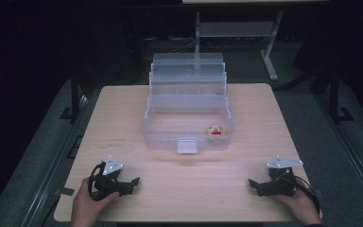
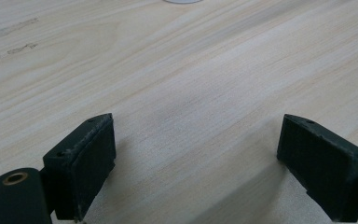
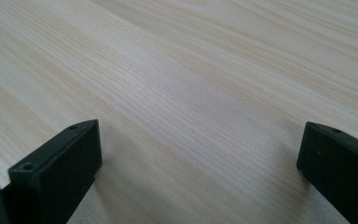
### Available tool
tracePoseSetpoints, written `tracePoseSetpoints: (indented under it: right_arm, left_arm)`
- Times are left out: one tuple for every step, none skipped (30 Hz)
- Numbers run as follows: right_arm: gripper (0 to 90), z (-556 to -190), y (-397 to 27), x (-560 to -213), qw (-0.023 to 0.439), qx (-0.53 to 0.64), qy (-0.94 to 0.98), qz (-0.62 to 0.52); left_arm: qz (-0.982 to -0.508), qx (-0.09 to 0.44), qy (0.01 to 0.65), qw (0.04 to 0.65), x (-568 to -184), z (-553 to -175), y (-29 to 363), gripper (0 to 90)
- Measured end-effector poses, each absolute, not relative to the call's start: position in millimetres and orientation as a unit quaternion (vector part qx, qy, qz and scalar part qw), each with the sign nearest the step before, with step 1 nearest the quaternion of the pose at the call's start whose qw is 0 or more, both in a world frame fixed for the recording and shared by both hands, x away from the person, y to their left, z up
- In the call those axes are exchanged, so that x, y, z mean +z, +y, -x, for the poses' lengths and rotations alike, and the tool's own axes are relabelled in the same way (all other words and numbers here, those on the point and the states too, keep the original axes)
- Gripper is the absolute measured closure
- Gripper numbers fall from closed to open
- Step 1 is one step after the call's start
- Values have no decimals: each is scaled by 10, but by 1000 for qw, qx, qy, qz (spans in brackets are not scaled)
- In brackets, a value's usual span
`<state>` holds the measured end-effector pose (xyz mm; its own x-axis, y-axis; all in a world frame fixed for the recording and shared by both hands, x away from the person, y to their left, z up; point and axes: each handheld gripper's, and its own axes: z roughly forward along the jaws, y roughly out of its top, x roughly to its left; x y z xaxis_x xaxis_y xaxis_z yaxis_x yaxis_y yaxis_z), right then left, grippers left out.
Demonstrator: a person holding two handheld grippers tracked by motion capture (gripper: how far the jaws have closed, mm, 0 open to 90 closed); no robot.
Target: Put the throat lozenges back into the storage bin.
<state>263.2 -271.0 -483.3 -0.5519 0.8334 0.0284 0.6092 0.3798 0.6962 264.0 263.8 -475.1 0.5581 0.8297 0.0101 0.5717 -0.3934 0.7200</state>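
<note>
A clear plastic box stands open at the middle of the wooden table, well apart from both grippers, which rest near the front edge. The left gripper lies at the front left with its 2 jaws spread wide over bare wood. The right gripper lies at the front right, its jaws likewise wide apart and holding nothing. Inside the box, near its right wall, sits 1 small round object with a red mark. The box's tiered trays are folded back behind it.
</note>
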Motion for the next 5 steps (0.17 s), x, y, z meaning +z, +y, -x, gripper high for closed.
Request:
tracePoseSetpoints:
  right_arm:
    - [0,-2631,-2710,-4832,166,337,814,-444]
    - [0,-2632,-2710,-4833,166,337,814,-443]
    - [0,-2631,-2710,-4832,166,337,814,-443]
    - [0,-2632,-2710,-4833,166,337,814,-443]
    - [0,-2632,-2710,-4833,166,337,814,-443]
  left_arm:
    - [-813,188,431,343,-4751,-2640,2639,106]
    - [-813,188,431,343,-4752,-2640,2638,106]
    - [-813,188,431,343,-4752,-2640,2638,106]
    - [-813,188,431,343,-4751,-2640,2639,106]
    - [-813,188,431,343,-4751,-2640,2638,106]
